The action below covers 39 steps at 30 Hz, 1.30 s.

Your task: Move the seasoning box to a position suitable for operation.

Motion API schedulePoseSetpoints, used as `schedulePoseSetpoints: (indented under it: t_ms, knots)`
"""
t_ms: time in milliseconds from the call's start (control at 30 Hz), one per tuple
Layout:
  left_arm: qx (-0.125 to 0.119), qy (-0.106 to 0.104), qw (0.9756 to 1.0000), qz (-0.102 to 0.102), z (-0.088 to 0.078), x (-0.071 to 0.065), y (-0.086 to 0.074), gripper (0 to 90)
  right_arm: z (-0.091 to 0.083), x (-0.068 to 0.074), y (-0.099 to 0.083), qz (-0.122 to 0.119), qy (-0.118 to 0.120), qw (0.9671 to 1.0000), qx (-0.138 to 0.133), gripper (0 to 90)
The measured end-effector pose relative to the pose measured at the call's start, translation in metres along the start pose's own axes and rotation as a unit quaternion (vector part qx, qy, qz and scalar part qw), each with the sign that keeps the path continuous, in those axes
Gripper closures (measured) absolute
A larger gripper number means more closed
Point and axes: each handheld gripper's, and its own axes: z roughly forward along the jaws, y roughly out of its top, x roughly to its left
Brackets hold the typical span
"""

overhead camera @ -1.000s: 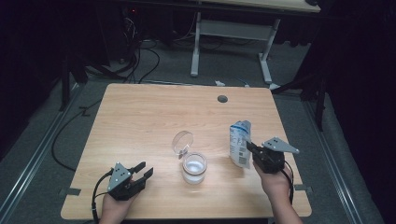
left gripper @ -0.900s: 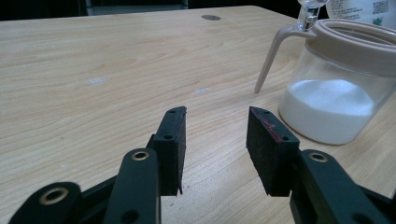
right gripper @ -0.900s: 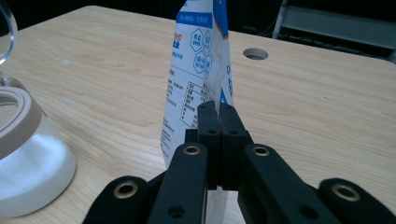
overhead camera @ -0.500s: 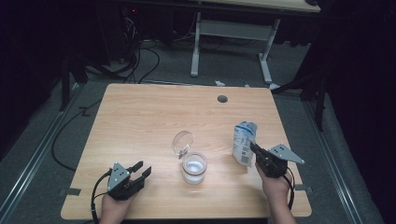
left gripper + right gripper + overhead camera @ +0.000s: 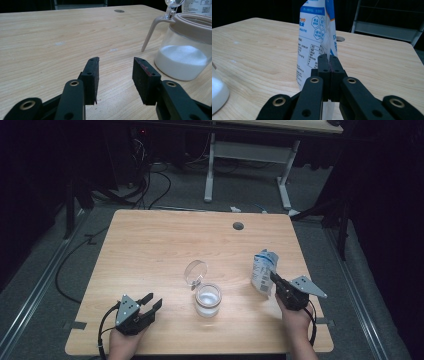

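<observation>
Our right gripper [image 5: 278,283] has its fingers pinched tight on the edge of a white and blue pouch [image 5: 263,271]. The pouch stands up on the right side of the table [image 5: 150,250], near the right edge. Our left gripper [image 5: 148,303] rests near the front left edge, fingers partly open and holding nothing.

A glass jar [image 5: 207,299] with white powder in it sits in the middle, lid [image 5: 195,271] flipped up. We think the pouch goes to the jar next. We should hold the thin edge firmly and lift slowly so the pouch does not flop or slip.

There is lots of bare table at the back and left. The right edge is close, so we should move inward.
</observation>
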Motion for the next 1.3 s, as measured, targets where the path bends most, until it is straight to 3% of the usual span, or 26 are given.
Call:
schedulePoseSetpoints:
  t_ms: [367, 1300]
  knots:
    - [-0.001, -0.008, 1.0, 0.001, -0.0029, 0.0031, -0.0026, 56.0, -0.0077, 0.008, -0.005, -0.013, -0.007, 0.9999, 0.007, 89.5]
    - [0.005, -0.014, 0.9999, 0.001, -0.0009, 0.0031, -0.0044, 55.5, -0.0048, 0.0099, -0.0061, -0.01, -0.008, 0.9999, 0.011, 80.5]
